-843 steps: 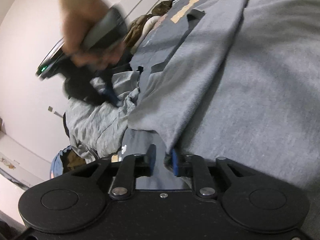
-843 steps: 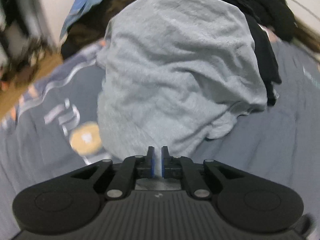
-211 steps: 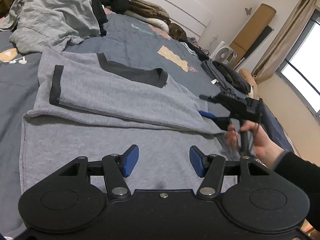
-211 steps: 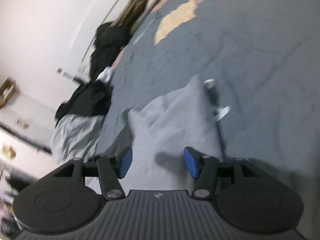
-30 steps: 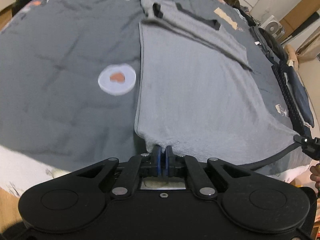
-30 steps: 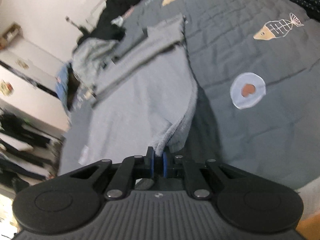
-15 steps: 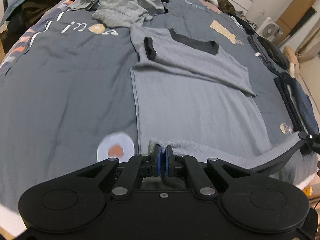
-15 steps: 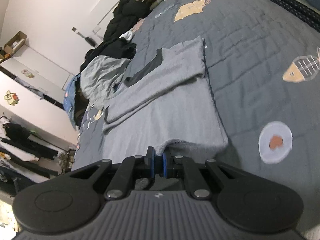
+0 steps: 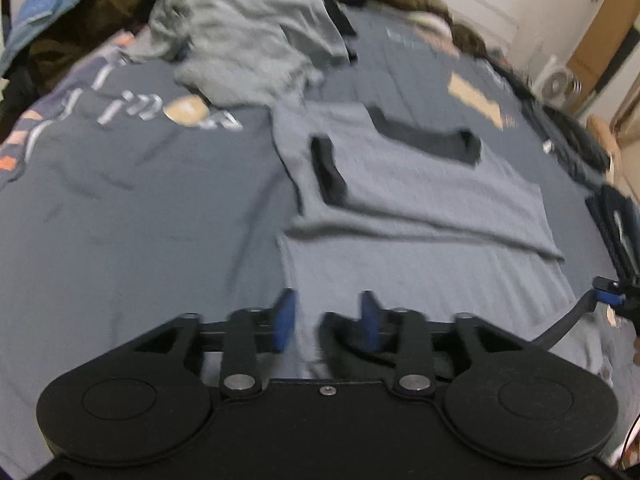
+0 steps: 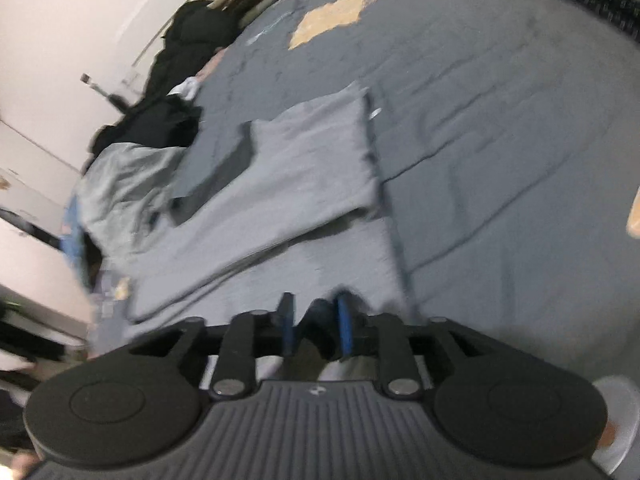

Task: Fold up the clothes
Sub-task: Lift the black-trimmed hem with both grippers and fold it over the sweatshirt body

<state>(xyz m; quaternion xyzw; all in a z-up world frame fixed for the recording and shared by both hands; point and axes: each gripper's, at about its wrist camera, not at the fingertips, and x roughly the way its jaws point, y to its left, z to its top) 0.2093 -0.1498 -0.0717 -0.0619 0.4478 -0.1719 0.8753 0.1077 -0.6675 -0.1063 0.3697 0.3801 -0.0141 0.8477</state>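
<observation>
One grey shirt [image 9: 420, 216], perhaps two grippers.

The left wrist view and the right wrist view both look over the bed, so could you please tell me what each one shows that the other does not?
Only the left wrist view shows the black neckband and sleeve cuff of the grey shirt, a white fan, and the right gripper at the frame's edge. Only the right wrist view shows the white wall. Both show the shirt with its top part folded down, the crumpled light grey garment, the dark bedspread, and jaws that have just been opening, the pads apart above the hem.
</observation>
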